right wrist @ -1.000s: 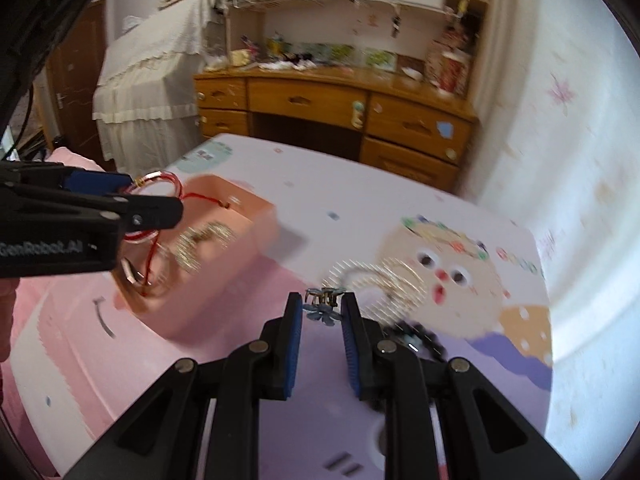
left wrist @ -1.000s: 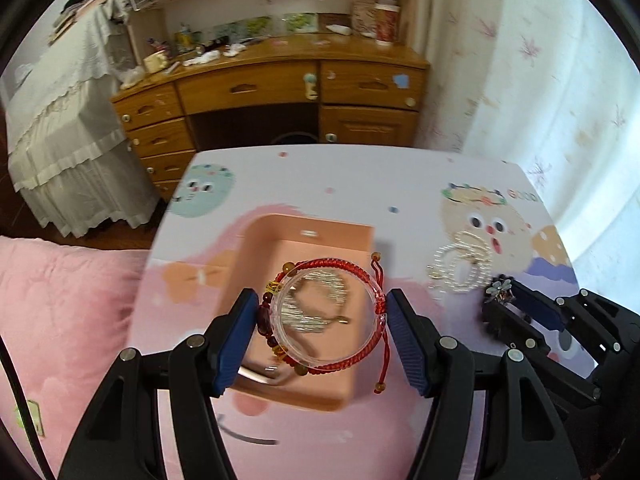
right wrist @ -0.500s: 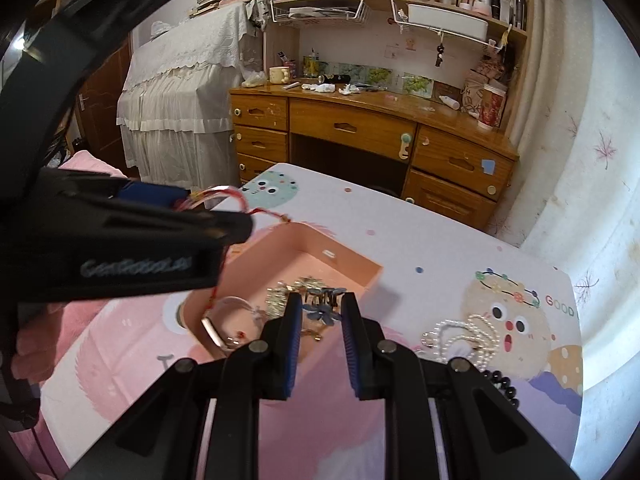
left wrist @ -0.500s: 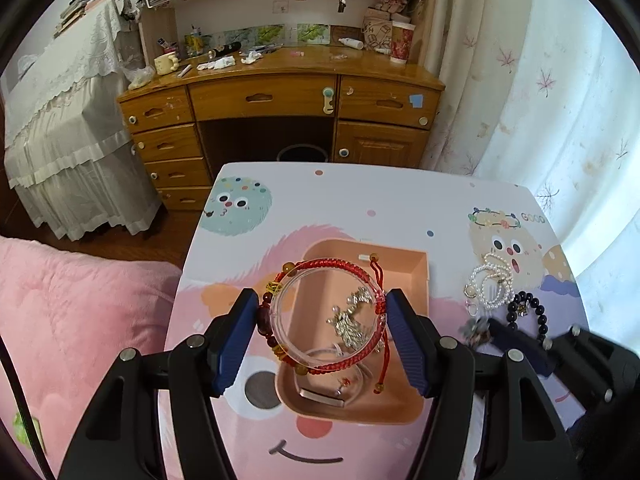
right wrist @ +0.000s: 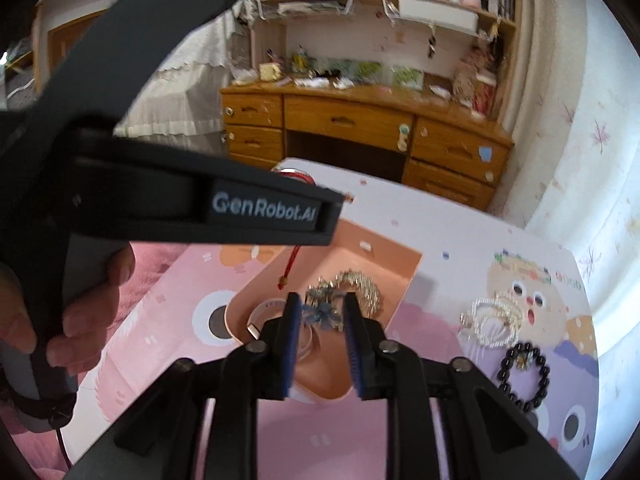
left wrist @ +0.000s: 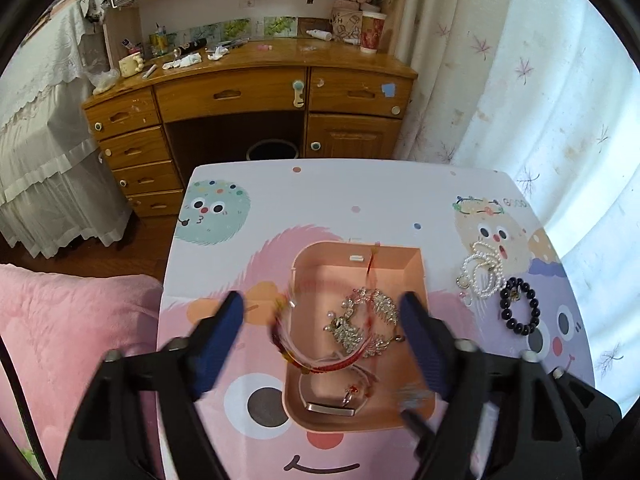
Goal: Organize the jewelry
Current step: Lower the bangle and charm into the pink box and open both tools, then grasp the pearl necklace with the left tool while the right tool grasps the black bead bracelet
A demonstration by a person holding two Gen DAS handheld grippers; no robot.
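A peach tray (left wrist: 416, 264) sits mid-table and holds silver jewelry (left wrist: 360, 320) and a metal bangle (left wrist: 330, 408). My left gripper (left wrist: 320, 320) is open above it; the red cord bracelet (left wrist: 316, 356), blurred, hangs loose over the tray's left wall. My right gripper (right wrist: 322, 312) is open over the tray (right wrist: 404, 280); a small blue flower ornament (right wrist: 320, 314) sits blurred between its fingers, apparently loose. A pearl bracelet (left wrist: 482, 274) and a black bead bracelet (left wrist: 520, 310) lie on the table to the right.
The cartoon-print table (left wrist: 240, 264) has a pink cushion (left wrist: 60, 340) at its left. A wooden desk (left wrist: 248, 92) and curtain (left wrist: 540, 100) stand beyond. The left gripper's body (right wrist: 180, 200) crosses the right wrist view.
My left gripper opened and let go of the red bracelet, which dropped toward the tray. My right gripper moved over the tray and its fingers spread around the flower ornament.
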